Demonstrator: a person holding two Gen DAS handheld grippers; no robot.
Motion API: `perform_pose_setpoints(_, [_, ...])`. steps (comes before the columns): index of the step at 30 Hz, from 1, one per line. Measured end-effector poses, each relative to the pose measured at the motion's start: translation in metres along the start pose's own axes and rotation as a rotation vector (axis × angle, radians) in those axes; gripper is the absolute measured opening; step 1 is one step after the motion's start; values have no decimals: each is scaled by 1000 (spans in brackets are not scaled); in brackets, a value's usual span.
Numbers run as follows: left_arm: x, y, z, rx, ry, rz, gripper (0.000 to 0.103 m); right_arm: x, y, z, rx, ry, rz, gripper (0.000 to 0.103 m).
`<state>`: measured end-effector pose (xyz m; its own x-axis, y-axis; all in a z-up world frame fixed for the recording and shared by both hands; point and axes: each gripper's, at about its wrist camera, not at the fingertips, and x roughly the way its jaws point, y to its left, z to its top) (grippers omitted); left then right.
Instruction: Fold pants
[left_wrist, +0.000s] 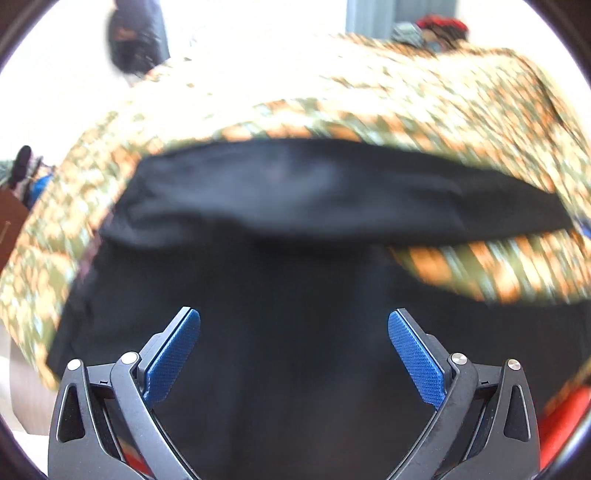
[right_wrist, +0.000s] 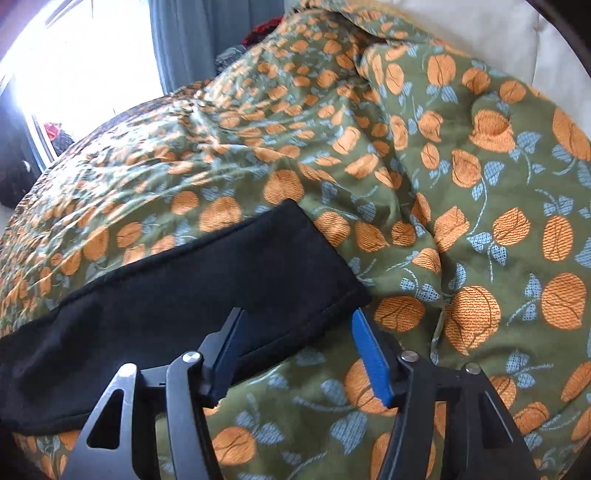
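The black pants lie on a green bedspread with orange flowers. In the left wrist view they fill the middle and lower frame, with a folded edge across the middle. My left gripper is open just above the black cloth, holding nothing. In the right wrist view one long black pant leg runs from the left edge to its hem near the centre. My right gripper is open, its jaws straddling the hem corner, with no grip on the cloth.
The bedspread is rumpled, with raised folds at the right. A bright window and grey curtain are behind the bed. Dark clothes and a red item sit beyond the bed's far side. A red object shows at the lower right.
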<state>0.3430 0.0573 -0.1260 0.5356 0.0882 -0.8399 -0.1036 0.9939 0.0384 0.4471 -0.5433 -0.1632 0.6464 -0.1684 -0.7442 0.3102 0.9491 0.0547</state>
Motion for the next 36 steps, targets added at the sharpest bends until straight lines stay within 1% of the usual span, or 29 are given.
perform_pose_setpoints(1, [15,12,18,-29,-25,41,102,-13,12,-7,-23,-9,37,69])
perform_pose_setpoints(2, [32,23,31,-53,-39,99,102,-28,25,-20,-45,-13,83,69])
perform_pose_setpoints(3, [53,33,39,-59,-20,179,102,-43,37,-33,-66,-16,129,69])
perform_pose_setpoints(4, [77,44,43,-58,33,288,103,-57,48,-48,-86,-15,168,69])
perform_pose_setpoints(5, [97,55,43,-61,76,355,103,-71,58,-63,-103,-13,202,70])
perform_pose_setpoints(7, [117,78,38,-110,120,251,103,-96,74,-97,-134,-16,246,70])
perform_pose_setpoints(8, [114,85,37,-139,118,215,103,-105,79,-112,-152,-15,250,72])
perform_pose_setpoints(9, [102,87,35,-156,92,195,102,-116,82,-129,-172,-14,243,75])
perform_pose_setpoints(11, [70,80,28,-141,21,182,101,-132,82,-159,-212,-7,228,75])
perform_pose_setpoints(12, [54,71,22,-120,-4,160,102,-138,82,-170,-222,-1,224,75])
perform_pose_setpoints(13, [37,63,13,-97,-27,115,102,-142,81,-180,-221,9,232,75])
perform_pose_setpoints(14, [23,56,5,-78,-40,62,102,-147,84,-189,-216,23,259,75])
perform_pose_setpoints(16, [1,31,-19,-32,-27,-62,102,-156,96,-205,-219,51,344,75])
perform_pose_setpoints(19, [-13,-23,-68,62,48,-232,102,-166,135,-227,-287,76,489,75])
perform_pose_setpoints(20, [-12,-41,-83,102,73,-266,102,-167,150,-232,-315,90,539,75])
perform_pose_setpoints(21, [-12,-59,-99,137,79,-259,102,-166,165,-238,-344,111,577,75])
perform_pose_setpoints(22, [-8,-72,-112,176,89,-232,102,-163,178,-244,-372,141,601,75])
perform_pose_setpoints(23, [-2,-80,-122,200,104,-184,102,-158,187,-248,-389,166,606,75])
perform_pose_setpoints(24, [1,-85,-130,209,120,-141,102,-153,189,-251,-394,186,589,75])
perform_pose_setpoints(25, [6,-81,-133,211,129,-107,103,-146,184,-251,-386,202,549,75])
perform_pose_setpoints(27, [7,-65,-130,182,131,-73,103,-134,153,-240,-322,210,447,75])
perform_pose_setpoints(29, [9,-43,-126,121,143,-21,103,-120,99,-219,-212,197,337,75])
perform_pose_setpoints(31, [11,-18,-124,49,157,3,103,-105,28,-198,-48,197,158,75])
perform_pose_setpoints(32, [12,-9,-124,26,160,8,103,-99,-9,-191,55,203,95,75])
perform_pose_setpoints(33, [12,-3,-124,11,159,17,103,-97,-40,-186,151,195,88,75])
perform_pose_setpoints(34, [11,1,-123,1,158,33,103,-99,-64,-184,238,169,118,74])
perform_pose_setpoints(35, [10,2,-121,-7,156,40,102,-103,-78,-183,299,143,136,74])
perform_pose_setpoints(36, [8,3,-117,-20,151,39,102,-107,-82,-182,314,129,119,75])
